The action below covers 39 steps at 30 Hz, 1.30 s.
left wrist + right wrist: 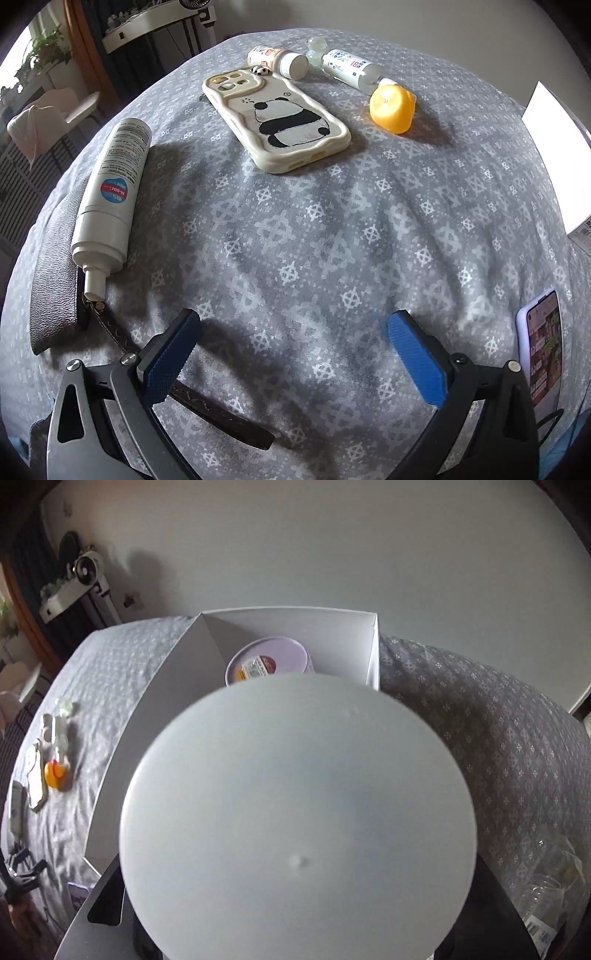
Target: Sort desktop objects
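Two sets of jaws are at work, and we read them differently. Our left gripper [291, 354] stands wide with nothing between its blue pads [415, 360], tipped steeply down over the grey patterned bedspread [314, 229]. Our right gripper's jaws are hidden behind a large white round container [295, 812] that fills the right wrist view; it sits so close against the camera that we judge it held there, at a fairly narrow spread, though the pads themselves cannot be seen. Beyond the container lies the open white box [295, 635], with a lavender round tin [267, 661] already inside near its far wall. The step in hand looks to be carrying the container into the box. To do it well we should bring it over the free floor on the near side of the tin, keep it clear of the box's walls, and lower before letting go. The right hand points steeply down toward the box. Left of the box, still on the bedspread, wait the panda phone case [277, 122], yellow duck [391, 109] and white pump bottle [110, 195].
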### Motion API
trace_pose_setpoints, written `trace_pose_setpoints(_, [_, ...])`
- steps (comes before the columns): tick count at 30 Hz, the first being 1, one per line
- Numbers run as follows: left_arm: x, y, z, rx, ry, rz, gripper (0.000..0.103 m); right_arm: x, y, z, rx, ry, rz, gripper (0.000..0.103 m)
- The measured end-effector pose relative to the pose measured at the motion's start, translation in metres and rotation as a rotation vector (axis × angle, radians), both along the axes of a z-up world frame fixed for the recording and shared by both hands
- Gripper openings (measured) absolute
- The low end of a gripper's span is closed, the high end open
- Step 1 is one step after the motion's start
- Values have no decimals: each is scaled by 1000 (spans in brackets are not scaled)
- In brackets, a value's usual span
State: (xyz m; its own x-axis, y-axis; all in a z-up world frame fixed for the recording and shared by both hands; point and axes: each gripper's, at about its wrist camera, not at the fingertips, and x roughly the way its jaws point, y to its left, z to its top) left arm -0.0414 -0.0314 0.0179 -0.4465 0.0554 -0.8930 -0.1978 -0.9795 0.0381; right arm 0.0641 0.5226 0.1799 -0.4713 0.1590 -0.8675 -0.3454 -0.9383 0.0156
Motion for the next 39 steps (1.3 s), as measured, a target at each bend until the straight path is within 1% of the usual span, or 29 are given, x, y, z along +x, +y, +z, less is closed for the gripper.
trace_pose_setpoints(2, [0, 0, 0, 0, 1, -1, 102, -8, -5, -3, 59, -33, 15, 50])
trace_pose_setpoints(4, [0, 0, 0, -1, 1, -2, 102, -14, -7, 2, 133, -18, 15, 51])
trace_pose_setpoints(5, [0, 0, 1, -1, 1, -1, 102, -16, -4, 5, 165, 6, 4, 56])
trace_pose_setpoints(6, [0, 0, 1, -1, 1, -1, 102, -16, -1, 13, 184, 32, -18, 65])
trace_pose_setpoints(7, [0, 0, 1, 0, 2, -2, 102, -14, 2, 23, 187, 65, -47, 70])
trace_pose_setpoints(8, [0, 0, 1, 0, 2, -3, 102, -10, 5, 33, 182, 107, -73, 77])
trace_pose_setpoints(9, [1, -1, 1, 0, 3, -4, 102, 0, 6, 42, 174, 161, -95, 80])
trace_pose_setpoints(11, [0, -1, 1, 6, 4, -7, 102, 9, 0, 62, 175, 265, -130, 84])
trace_pose_setpoints(12, [-1, -1, 1, 8, 4, -8, 102, 3, -8, 67, 176, 297, -143, 84])
trace_pose_setpoints(13, [-1, -1, 1, 10, 5, -10, 102, -1, -17, 72, 162, 321, -139, 84])
trace_pose_setpoints(14, [-1, 0, 1, 12, 7, -10, 102, 5, -22, 82, 133, 348, -118, 84])
trace_pose_setpoints(15, [-1, 0, 3, 15, 9, -11, 102, 16, -26, 88, 102, 377, -91, 84])
trace_pose_setpoints(17, [-1, -1, 4, 26, 11, -11, 102, 36, -41, 95, 90, 406, -63, 85])
trace_pose_setpoints(20, [-1, -4, 8, 59, 10, -10, 102, 69, -61, 92, 107, 386, -55, 90])
trace_pose_setpoints(24, [-1, -6, 10, 100, 5, -4, 102, 108, -85, 71, 173, 329, -19, 94])
trace_pose_setpoints(26, [-1, -6, 11, 118, -2, 2, 102, 116, -92, 54, 218, 279, -17, 94])
trace_pose_setpoints(28, [-2, -8, 10, 132, -10, 11, 102, 121, -90, 36, 252, 203, -26, 94])
trace_pose_setpoints(30, [-2, -11, 9, 149, -19, 21, 102, 119, -86, 23, 270, 148, -55, 94])
trace_pose_setpoints(32, [-4, -13, 8, 165, -24, 31, 102, 119, -76, 12, 275, 122, -76, 94])
trace_pose_setpoints(34, [-4, -16, 8, 179, -27, 41, 102, 109, -66, 4, 283, 91, -100, 94])
trace_pose_setpoints(36, [-5, -18, 8, 190, -30, 49, 102, 95, -57, 2, 272, 94, -102, 94])
trace_pose_setpoints(39, [-6, -20, 7, 196, -34, 53, 102, 60, -48, 6, 317, 84, -90, 94])
